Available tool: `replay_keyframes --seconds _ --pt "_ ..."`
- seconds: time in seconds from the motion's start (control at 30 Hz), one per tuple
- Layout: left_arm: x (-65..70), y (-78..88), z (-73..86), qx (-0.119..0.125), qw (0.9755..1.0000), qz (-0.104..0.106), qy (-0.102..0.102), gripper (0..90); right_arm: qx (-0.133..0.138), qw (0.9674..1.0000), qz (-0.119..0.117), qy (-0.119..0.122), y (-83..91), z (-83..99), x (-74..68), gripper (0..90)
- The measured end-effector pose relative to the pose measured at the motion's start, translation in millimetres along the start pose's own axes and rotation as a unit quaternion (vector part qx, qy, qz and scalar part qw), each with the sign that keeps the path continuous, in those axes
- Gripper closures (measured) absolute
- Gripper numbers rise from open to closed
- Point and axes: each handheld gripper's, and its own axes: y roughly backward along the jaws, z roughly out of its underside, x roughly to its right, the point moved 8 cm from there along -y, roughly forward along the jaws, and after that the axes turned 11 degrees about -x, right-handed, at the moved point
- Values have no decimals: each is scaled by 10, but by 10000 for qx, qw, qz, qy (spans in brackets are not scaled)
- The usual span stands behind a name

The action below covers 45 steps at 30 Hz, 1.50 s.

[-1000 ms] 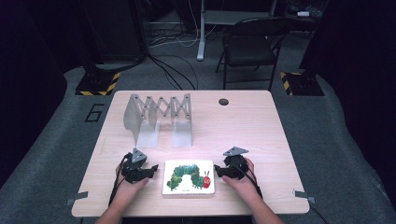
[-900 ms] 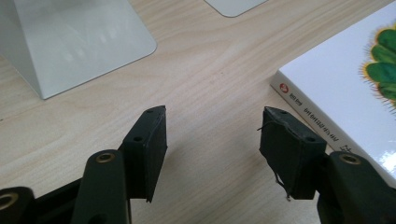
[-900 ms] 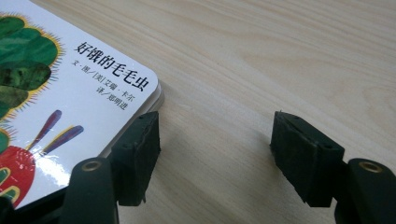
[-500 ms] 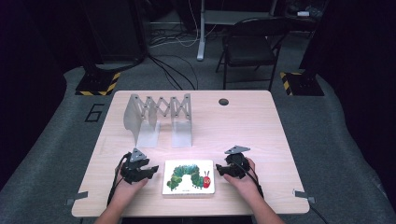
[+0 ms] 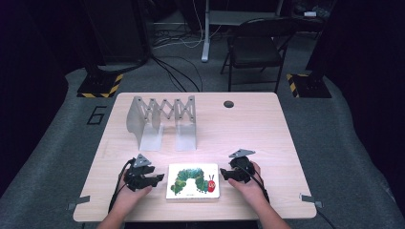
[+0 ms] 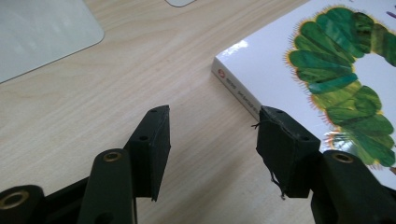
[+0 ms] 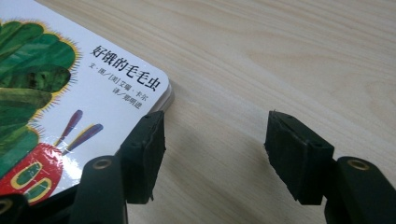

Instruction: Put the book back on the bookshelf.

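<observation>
Caterpillar picture book [image 5: 193, 181] flat near the table's [image 5: 248, 129] front edge, left gripper [image 5: 154, 180] and right gripper [image 5: 225, 174] flanking it, both parted, gripping nothing, right jaws just closing.

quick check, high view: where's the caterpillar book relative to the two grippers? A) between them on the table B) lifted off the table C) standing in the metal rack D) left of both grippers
A: the caterpillar book lies flat on the table with the left gripper at one edge and the right gripper at the other.
</observation>
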Motion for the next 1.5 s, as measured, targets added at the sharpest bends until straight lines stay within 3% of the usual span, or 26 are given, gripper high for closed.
replay_keyframes --seconds 0.07,0.1,0.3,0.33,0.43,0.47,0.73,0.8,0.87,0.93,1.03,1.13,1.2,1.5 --pt "37 6 0 7 10000 41 -49 434 -39 10000 -59 -58 14 6 -29 378" --pt "59 13 3 -7 10000 74 -52 429 -4 10000 -45 57 15 -3 -22 378" --pt "156 49 16 29 9998 177 -73 428 20 9998 -180 21 49 -9 -91 379" --pt "198 54 33 15 9998 214 -59 429 8 9997 -218 102 66 -8 -92 387" --pt "246 78 69 -114 9994 244 -198 429 3 9995 -309 -7 110 -43 -133 405" --pt "265 85 68 -70 9995 219 -195 428 30 9995 -283 117 133 -61 -122 407" --pt "410 221 120 -58 9987 231 -441 405 60 9990 -442 86 278 -180 -184 406" --pt "439 222 136 -36 9988 240 -421 401 65 9989 -459 80 285 -199 -191 406" --pt "494 236 185 -47 9986 259 -463 382 41 9992 -367 131 303 -265 -194 403" --pt "529 233 215 -16 9985 294 -464 377 14 9993 -377 71 292 -297 -205 398" --pt "568 221 242 14 9978 386 -536 371 -2 9991 -365 225 236 -332 -196 391" --pt "601 193 255 50 9974 457 -553 361 -26 9989 -463 112 172 -328 -236 385" --pt "609 166 270 26 9974 429 -584 329 -41 9982 -577 134 122 -304 -254 381" --pt "643 74 343 -153 9972 300 -664 276 -249 9972 -669 222 -39 -253 -293 354"
